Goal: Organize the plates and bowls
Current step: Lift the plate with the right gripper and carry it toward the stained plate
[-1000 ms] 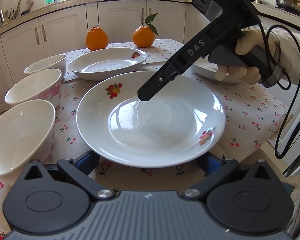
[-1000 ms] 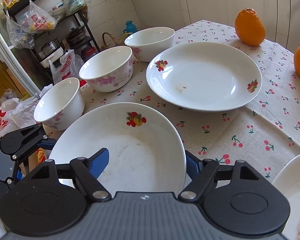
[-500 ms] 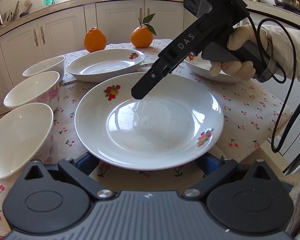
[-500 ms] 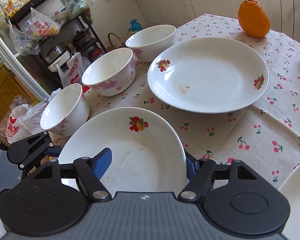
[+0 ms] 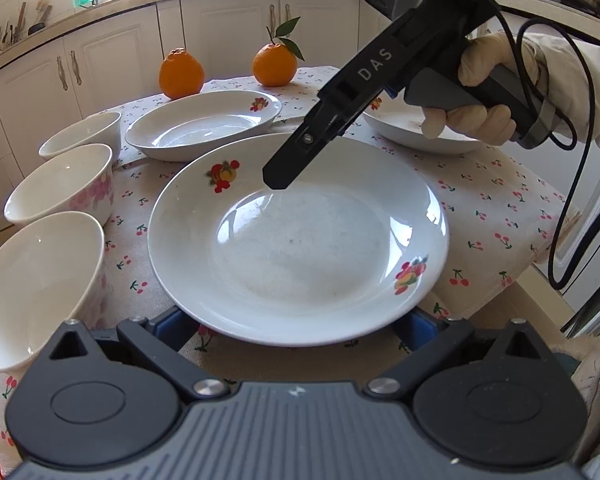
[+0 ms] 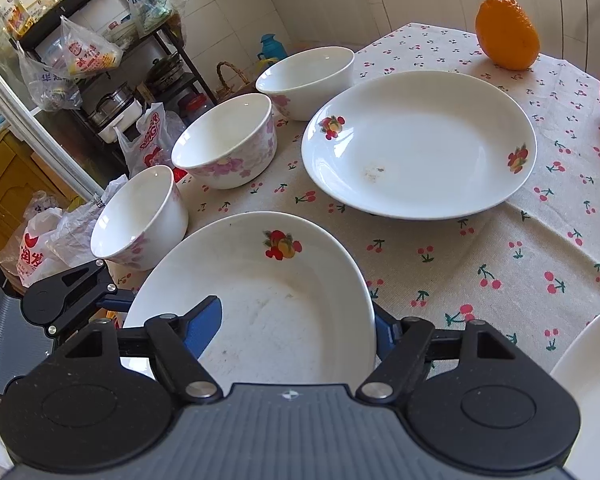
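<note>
- Plate centre of the left wrist view, on cherry-print cloth; its near rim sits between the left gripper's blue fingers, spread wide, contact not clear.
- Right gripper: jaws opening, one blue finger inside the plate, the other outside its rim; grip unclear.
- Second plate upper right of the right wrist view.
- Three bowls in a row at left.
- Two oranges at the top.
</note>
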{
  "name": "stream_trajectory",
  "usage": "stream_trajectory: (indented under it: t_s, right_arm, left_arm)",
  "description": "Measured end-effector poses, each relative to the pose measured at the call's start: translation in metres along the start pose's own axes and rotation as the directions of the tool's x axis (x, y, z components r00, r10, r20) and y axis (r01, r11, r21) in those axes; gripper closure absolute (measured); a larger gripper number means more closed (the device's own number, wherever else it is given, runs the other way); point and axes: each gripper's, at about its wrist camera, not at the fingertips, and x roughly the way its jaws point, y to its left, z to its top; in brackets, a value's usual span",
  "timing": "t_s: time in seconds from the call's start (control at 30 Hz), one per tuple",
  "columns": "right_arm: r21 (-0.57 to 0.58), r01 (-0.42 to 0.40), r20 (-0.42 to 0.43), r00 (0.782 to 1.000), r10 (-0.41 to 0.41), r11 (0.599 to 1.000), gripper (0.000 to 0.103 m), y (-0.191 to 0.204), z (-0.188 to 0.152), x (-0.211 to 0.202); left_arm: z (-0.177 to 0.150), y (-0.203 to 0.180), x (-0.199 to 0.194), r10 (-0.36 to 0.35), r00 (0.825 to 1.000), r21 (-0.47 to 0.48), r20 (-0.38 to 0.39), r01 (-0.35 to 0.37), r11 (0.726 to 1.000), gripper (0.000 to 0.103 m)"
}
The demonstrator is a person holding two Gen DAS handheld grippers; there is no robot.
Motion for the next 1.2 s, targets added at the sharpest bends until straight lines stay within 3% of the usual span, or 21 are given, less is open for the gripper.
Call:
stream_trajectory:
  t_s: [0.57,1.2]
  right_arm:
    - [0.019,0.055,0.081,0.995,-0.056,0.998,0.023,-0.009,-0.004,-0.043]
    - [0.136,0.166,0.177,0.966,-0.188,0.977,0.022,-0.057,-0.036,-0.110]
  left_arm:
    - [0.035,-0.004,-0.004,-0.061,0.998,0.053,0.021,0.060,0.997,0.003]
    - [0.090,-0.040,0.036,-0.192,0.981,0.156,0.023,0.186,0.970,0.003]
